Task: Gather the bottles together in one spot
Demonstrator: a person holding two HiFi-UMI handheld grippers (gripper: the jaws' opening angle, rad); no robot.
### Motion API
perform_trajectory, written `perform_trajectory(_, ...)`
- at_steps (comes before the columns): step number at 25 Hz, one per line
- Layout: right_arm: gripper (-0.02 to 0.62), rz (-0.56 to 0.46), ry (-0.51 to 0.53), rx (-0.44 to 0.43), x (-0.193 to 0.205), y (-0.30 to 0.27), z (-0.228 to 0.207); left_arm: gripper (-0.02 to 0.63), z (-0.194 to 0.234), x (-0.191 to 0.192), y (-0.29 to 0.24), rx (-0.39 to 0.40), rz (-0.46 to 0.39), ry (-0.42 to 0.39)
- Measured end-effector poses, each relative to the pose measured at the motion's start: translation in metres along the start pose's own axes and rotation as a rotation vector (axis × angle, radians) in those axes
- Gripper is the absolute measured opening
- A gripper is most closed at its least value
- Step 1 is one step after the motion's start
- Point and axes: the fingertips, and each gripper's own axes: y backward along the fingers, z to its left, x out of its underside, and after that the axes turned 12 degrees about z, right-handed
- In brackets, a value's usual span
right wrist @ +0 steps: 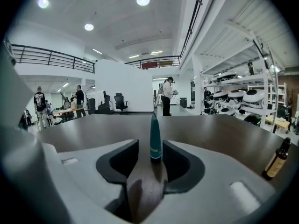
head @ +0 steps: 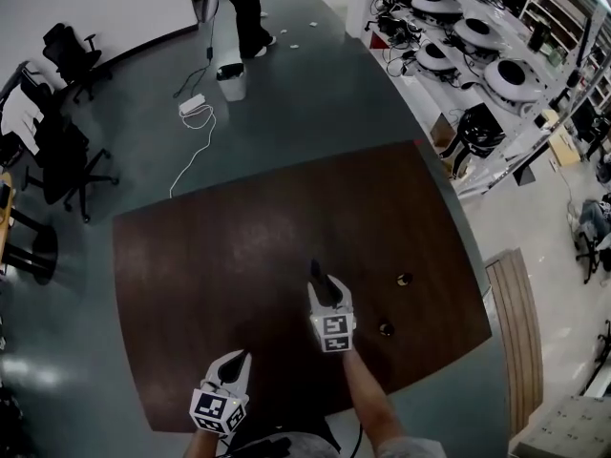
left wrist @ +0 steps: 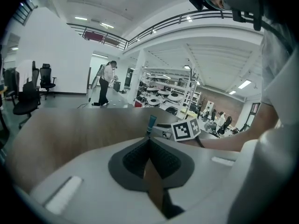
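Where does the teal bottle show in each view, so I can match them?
Head view: teal bottle mid-table, at the tips of the right tongs.
Left gripper view: centre, just above the shut left tongs, left of the marker cube.
Right gripper view: dead centre, upright between the open right tongs.
Shared landmark: the standing person in a white top beyond the table.

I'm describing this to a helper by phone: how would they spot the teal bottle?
On the dark brown wooden table, find the right gripper. A slim teal bottle stands upright between its open jaws. Unlike the two dark-capped brown bottles further right, it tapers to a point.
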Motion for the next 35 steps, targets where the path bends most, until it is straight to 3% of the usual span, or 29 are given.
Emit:
perform_trajectory(11, 0.178, 0.039, -0.008, 0.019, 0.003, -0.036, -0.007, 0.000, 0.013, 0.006, 0.000, -0.008, 0.019, 0.035)
perform_trajectory(17, 0.103, 0.030, 0.011, 0.045, -0.001, -0.035, -0.009, 0.000, 0.018, 0.007, 0.000, -0.005, 0.016, 0.063)
perform_trajectory(35, 0.095, -0.023, 0.023, 0.055, -0.007, -0.005, -0.010, 0.000, 0.013, 0.022, 0.013, -0.018, -0.005, 0.056)
